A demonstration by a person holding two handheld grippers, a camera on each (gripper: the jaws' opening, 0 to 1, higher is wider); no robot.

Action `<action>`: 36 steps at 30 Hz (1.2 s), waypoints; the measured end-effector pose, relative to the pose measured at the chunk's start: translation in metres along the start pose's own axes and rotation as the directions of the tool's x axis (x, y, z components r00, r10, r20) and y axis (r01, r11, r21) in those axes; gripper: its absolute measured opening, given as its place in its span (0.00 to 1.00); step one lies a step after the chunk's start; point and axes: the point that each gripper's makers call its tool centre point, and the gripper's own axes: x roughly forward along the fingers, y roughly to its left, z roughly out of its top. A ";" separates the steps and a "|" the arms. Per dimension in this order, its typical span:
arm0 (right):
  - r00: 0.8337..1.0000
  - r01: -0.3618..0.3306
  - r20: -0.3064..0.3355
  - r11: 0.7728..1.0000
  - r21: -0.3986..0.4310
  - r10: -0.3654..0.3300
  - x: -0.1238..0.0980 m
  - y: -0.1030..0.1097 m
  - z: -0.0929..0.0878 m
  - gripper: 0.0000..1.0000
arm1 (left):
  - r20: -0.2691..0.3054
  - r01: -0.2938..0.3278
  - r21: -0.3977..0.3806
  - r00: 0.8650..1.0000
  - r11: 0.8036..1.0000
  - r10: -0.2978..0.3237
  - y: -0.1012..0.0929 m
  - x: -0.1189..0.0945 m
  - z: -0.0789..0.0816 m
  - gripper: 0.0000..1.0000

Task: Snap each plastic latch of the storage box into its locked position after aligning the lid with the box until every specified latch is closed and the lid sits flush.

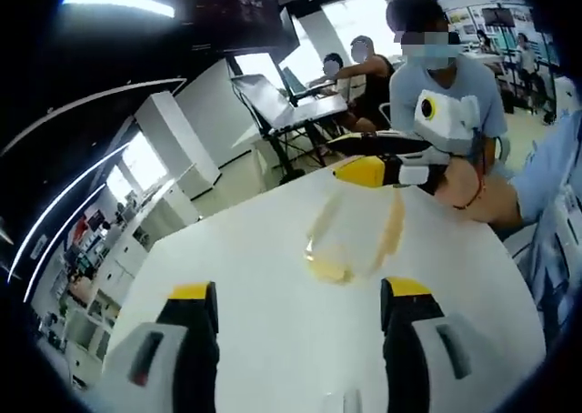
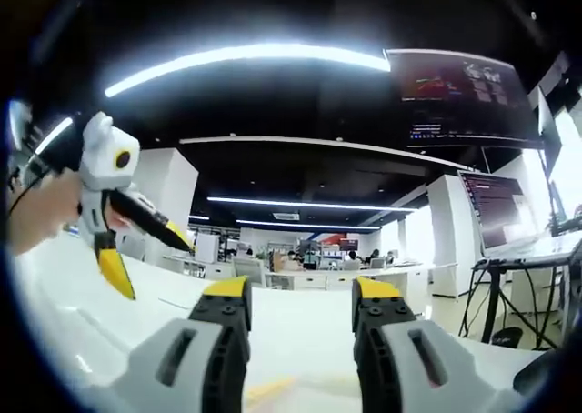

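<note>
- Currently, in the left gripper view, the left gripper [image 1: 300, 295] rises from the bottom edge with its jaws spread wide and nothing between them, hovering over the white bench [image 1: 245, 249].
- Just right of centre, beyond those jaws, lies a clear, amber-tinted plastic thing [image 1: 348, 245] on the bench. I take it for the storage box or its lid, though its outline is too faint to tell which, and no latch can be made out.
- At the upper right of that view, the right gripper [image 1: 364, 156] reaches in above the far side of the clear plastic, held by a hand [image 1: 464, 187]. Its jaws look parted and empty.
- In the right gripper view, the left gripper shows at the left of the frame with its jaws open, while the right gripper's own jaws at the bottom centre stand spread, holding nothing.
- Judging by its look, the plastic is light, thin, stiff and slippery, and likely to skate on the smooth bench. It seems best to steady one edge with one pair of jaws and press each latch tab near its hinge with the other.
</note>
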 end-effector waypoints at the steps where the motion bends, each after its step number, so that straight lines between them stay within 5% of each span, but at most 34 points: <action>1: 1.000 0.016 0.001 1.000 0.002 -0.016 -0.001 -0.003 0.000 0.44 | -0.020 0.039 0.020 0.999 0.999 -0.039 -0.007 0.018 0.002 0.73; 5: 1.000 0.023 0.002 1.000 0.002 -0.023 -0.001 -0.005 0.000 0.44 | -0.033 0.061 0.025 0.998 0.998 -0.060 -0.010 0.027 0.002 0.72; 8: 0.999 0.045 -0.001 0.999 0.009 -0.045 -0.002 -0.008 -0.001 0.44 | -0.104 0.154 0.061 0.984 0.986 -0.147 -0.022 0.058 -0.003 0.72; 16: 0.998 0.060 -0.010 0.998 0.013 -0.060 -0.003 -0.010 -0.003 0.44 | -0.179 0.235 0.083 0.959 0.968 -0.218 -0.033 0.081 -0.013 0.70; 17: 0.997 0.072 -0.009 0.997 0.012 -0.072 -0.004 -0.012 -0.002 0.44 | -0.211 0.270 0.086 0.946 0.959 -0.247 -0.039 0.091 -0.017 0.70; 22: 0.996 0.090 -0.008 0.996 0.020 -0.090 -0.006 -0.016 -0.002 0.44 | -0.257 0.316 0.068 0.922 0.946 -0.289 -0.041 0.111 -0.024 0.67; 27: 0.994 0.107 -0.017 0.994 0.029 -0.107 -0.007 -0.019 -0.005 0.43 | -0.366 0.391 0.127 0.873 0.912 -0.323 -0.045 0.133 -0.045 0.67; 29: 0.993 0.116 -0.017 0.993 0.030 -0.115 -0.008 -0.020 -0.005 0.43 | -0.386 0.431 0.138 0.852 0.892 -0.352 -0.051 0.135 -0.048 0.67; 31: 0.992 0.130 -0.009 0.991 0.035 -0.129 -0.010 -0.024 -0.004 0.43 | -0.385 0.435 0.127 0.850 0.891 -0.360 -0.052 0.141 -0.048 0.65; 36: 0.987 0.157 0.021 0.986 0.053 -0.158 -0.014 -0.031 0.001 0.43 | -0.421 0.486 0.108 0.812 0.867 -0.403 -0.059 0.150 -0.052 0.61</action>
